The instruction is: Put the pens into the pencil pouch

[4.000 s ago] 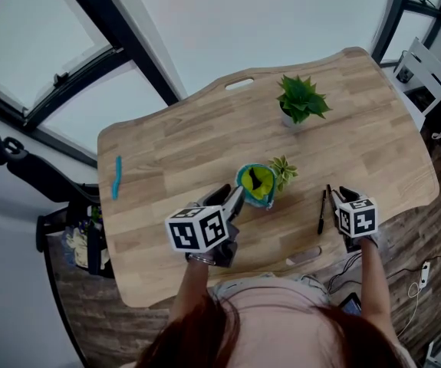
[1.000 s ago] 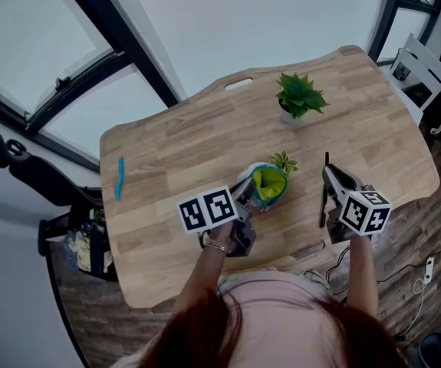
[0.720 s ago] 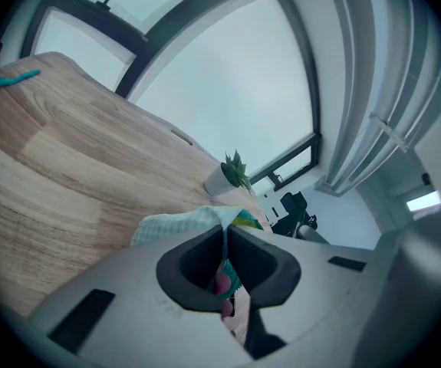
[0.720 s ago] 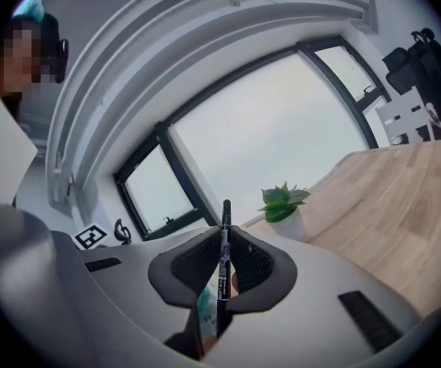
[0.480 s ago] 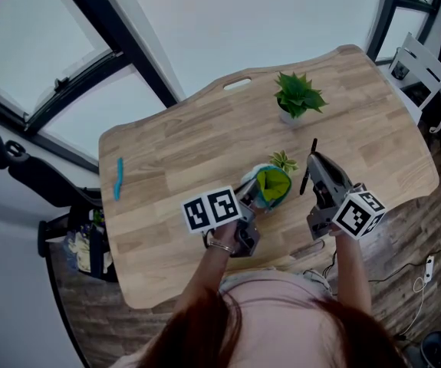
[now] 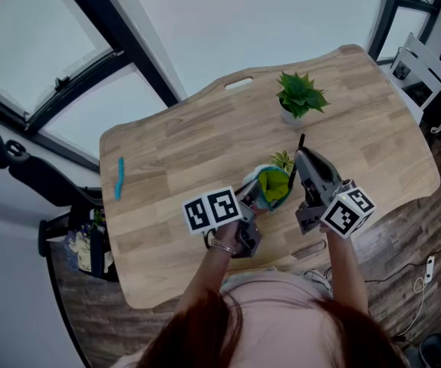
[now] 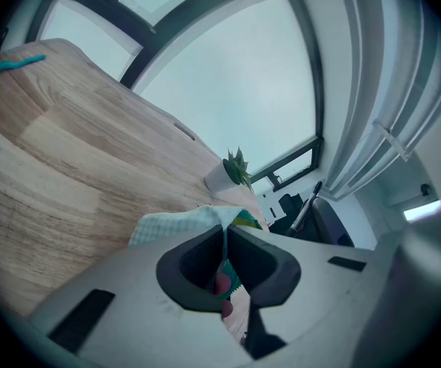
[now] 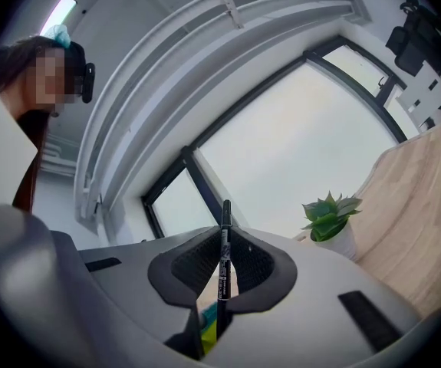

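Note:
The pencil pouch (image 6: 270, 186), teal outside and yellow-green inside, stands open on the wooden table (image 6: 189, 152). My left gripper (image 6: 245, 198) is shut on its near rim; the checked fabric (image 7: 182, 222) runs up between the pads of the left gripper (image 7: 224, 240). My right gripper (image 6: 301, 162) hovers just right of the pouch, shut on a black pen (image 6: 299, 150) whose tip sticks out past the jaws. In the right gripper view the pen (image 8: 223, 244) stands upright between the pads of the right gripper (image 8: 224, 271), with the pouch (image 8: 205, 332) below. A blue pen (image 6: 117, 176) lies far left on the table.
A potted green plant (image 6: 301, 96) stands at the back of the table, and a small one (image 6: 283, 160) right behind the pouch. A white stand (image 6: 427, 71) and cables sit off the table's right edge. Windows lie beyond the far edge.
My right gripper has lifted the black pen and carried it left, from the table's right side to beside the pouch. The left gripper and pouch have stayed put.

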{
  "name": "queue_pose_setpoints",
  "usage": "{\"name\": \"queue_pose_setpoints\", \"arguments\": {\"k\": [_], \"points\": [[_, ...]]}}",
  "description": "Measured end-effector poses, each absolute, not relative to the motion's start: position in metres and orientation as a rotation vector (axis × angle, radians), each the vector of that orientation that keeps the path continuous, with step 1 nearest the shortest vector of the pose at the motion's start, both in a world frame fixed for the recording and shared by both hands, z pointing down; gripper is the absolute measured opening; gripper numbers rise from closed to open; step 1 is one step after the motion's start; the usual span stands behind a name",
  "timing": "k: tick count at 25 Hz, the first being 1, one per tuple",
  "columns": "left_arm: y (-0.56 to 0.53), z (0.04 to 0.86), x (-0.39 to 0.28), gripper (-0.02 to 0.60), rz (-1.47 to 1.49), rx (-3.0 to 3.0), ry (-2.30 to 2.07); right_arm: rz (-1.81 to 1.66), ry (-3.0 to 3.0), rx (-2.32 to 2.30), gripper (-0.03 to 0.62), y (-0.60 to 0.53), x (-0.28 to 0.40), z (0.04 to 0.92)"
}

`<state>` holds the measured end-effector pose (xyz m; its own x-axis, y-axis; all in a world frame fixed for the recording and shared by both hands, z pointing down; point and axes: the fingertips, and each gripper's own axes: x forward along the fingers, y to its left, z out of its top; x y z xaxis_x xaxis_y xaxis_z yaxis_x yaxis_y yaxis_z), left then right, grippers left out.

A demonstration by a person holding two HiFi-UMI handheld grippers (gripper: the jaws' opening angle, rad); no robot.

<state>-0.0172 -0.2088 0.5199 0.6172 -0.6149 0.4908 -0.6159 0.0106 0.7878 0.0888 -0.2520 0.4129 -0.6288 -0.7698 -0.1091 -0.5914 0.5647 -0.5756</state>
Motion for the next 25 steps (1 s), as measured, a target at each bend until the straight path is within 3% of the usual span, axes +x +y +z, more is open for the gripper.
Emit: {"name": "queue_pose_setpoints", "arguments": {"k": [25], "points": [[-0.210,0.524,-0.032,0.013,-0.080,1.582,-1.014,-0.557,2.611,-1.042,0.034,-0.267,0.045,0.444]]}}
